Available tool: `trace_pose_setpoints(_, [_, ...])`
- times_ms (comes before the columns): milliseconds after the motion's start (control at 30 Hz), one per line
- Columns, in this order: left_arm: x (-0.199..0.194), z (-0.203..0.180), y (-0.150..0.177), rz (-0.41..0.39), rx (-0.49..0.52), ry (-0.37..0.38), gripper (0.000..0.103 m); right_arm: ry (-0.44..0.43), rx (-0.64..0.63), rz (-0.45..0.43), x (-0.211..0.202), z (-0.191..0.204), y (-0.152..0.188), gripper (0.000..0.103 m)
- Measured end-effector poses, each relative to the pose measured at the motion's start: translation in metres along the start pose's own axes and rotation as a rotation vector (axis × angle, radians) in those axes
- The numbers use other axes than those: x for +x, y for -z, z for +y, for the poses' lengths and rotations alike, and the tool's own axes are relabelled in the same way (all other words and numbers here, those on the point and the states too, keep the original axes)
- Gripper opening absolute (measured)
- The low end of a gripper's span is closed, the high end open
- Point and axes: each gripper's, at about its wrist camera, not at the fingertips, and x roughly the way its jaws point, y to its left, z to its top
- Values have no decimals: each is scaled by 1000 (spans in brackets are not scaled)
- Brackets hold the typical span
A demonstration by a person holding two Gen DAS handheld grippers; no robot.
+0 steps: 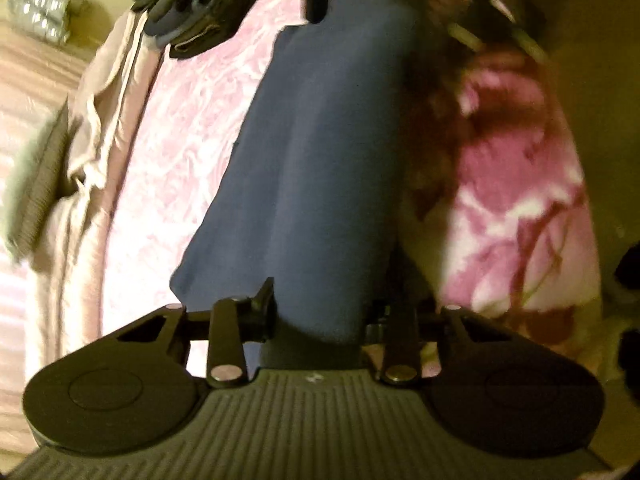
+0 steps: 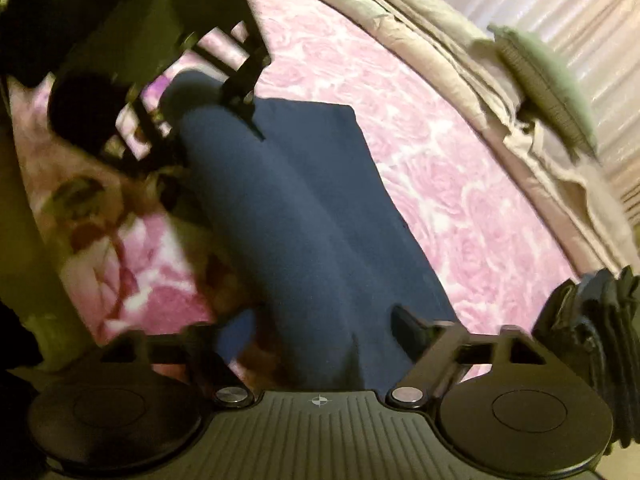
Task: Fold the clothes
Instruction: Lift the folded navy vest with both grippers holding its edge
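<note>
Two claws held one navy garment (image 1: 320, 152) over the rose-patterned bed (image 1: 180, 152): left claw (image 1: 320, 316) and right claw (image 2: 320, 332) each pinching it; one dark clothes stack (image 1: 192, 0) sat nearby.

Navy cloth (image 1: 320, 184) hides both tongs' tips in their own views. The dark clothes pile (image 2: 592, 344) is cut off at the picture's edge; motion blur smears the floral bedding (image 1: 516, 184).

I am seeing the garment (image 1: 320, 168) lying lengthwise on the bedspread (image 1: 192, 152), running from my left gripper (image 1: 320, 312) out to my right gripper (image 2: 320, 340) at its far end. A stack of clothes (image 1: 192, 4) is sitting beyond it on the bed. A rumpled sheet (image 1: 100, 120) is lying along the bedspread's far edge, with a cushion (image 2: 548, 88) resting on it.
</note>
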Motion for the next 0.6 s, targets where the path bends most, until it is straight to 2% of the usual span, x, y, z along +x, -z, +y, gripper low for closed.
trace_pose_setpoints(167, [-6, 22, 0, -17, -58, 50, 31, 64, -207, 14, 30, 26, 10, 79])
trace_pose_setpoints(200, [-6, 22, 0, -17, -49, 51, 31, 73, -228, 19, 36, 27, 11, 76])
trace_pose_setpoints(233, [-6, 20, -1, -14, -40, 50, 31, 77, -237, 27, 40, 26, 11, 66])
trace_pose_setpoints(267, [-5, 19, -1, -11, -32, 50, 32, 81, -245, 34, 45, 24, 10, 61])
trace_pose_setpoints(333, [-3, 14, -2, 0, -12, 51, 32, 93, -255, 49, 47, 20, 7, 40])
trace_pose_setpoints(367, [-3, 12, -3, 8, -1, 52, 32, 79, -246, 57, 46, 16, 6, 39])
trace_pose_setpoints(433, [-5, 9, -5, 21, 18, 59, 32, 54, -219, 71, 42, 7, 3, 31])
trace_pose_setpoints(600, [-35, 31, -14, 16, 16, 105, 31, 22, -167, 84, 14, -20, -12, 28])
